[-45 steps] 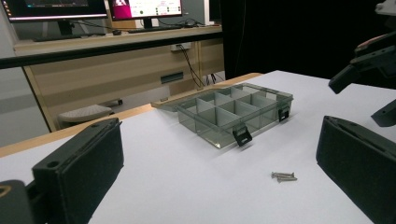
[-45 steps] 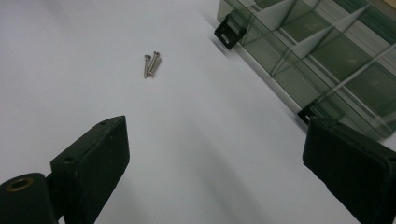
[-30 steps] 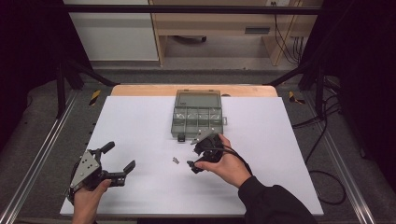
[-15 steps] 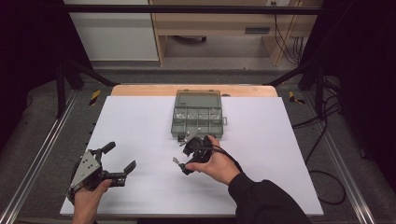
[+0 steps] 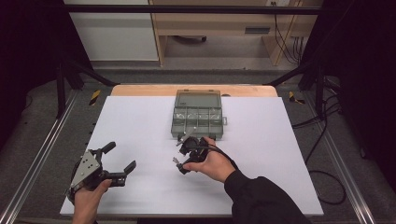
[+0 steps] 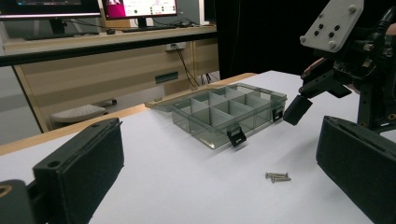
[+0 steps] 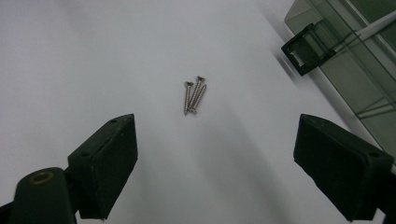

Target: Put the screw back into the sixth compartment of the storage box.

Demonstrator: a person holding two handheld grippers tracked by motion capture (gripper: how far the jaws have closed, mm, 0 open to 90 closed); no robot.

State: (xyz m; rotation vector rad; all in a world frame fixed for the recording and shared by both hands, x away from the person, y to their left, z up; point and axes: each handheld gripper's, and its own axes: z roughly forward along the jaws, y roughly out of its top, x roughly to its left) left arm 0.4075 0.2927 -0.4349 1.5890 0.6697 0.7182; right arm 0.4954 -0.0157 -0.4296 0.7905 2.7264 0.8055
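Observation:
Three small metal screws (image 7: pixel 194 95) lie together on the white table top, just in front of a clear grey compartment box (image 5: pixel 197 115) with its lid open. My right gripper (image 5: pixel 181 157) hovers over the screws (image 5: pixel 176 160), open, one jaw on each side of them and nothing held. In the right gripper view the screws sit ahead of the gap of my right gripper (image 7: pixel 224 158). My left gripper (image 5: pixel 119 157) is open at the front left, held in a hand. From my left gripper (image 6: pixel 219 154) I look at the screws (image 6: pixel 278 177) and the box (image 6: pixel 229 112).
The white table top (image 5: pixel 280 154) stretches wide to the right and left of the box. A black latch (image 7: pixel 306 49) juts from the box's front wall close to the screws. Metal rails run along both table sides, with cables on the floor at the right.
My right gripper has moved left and toward the person, away from the box front, and now stands over the screws. The left gripper has stayed put.

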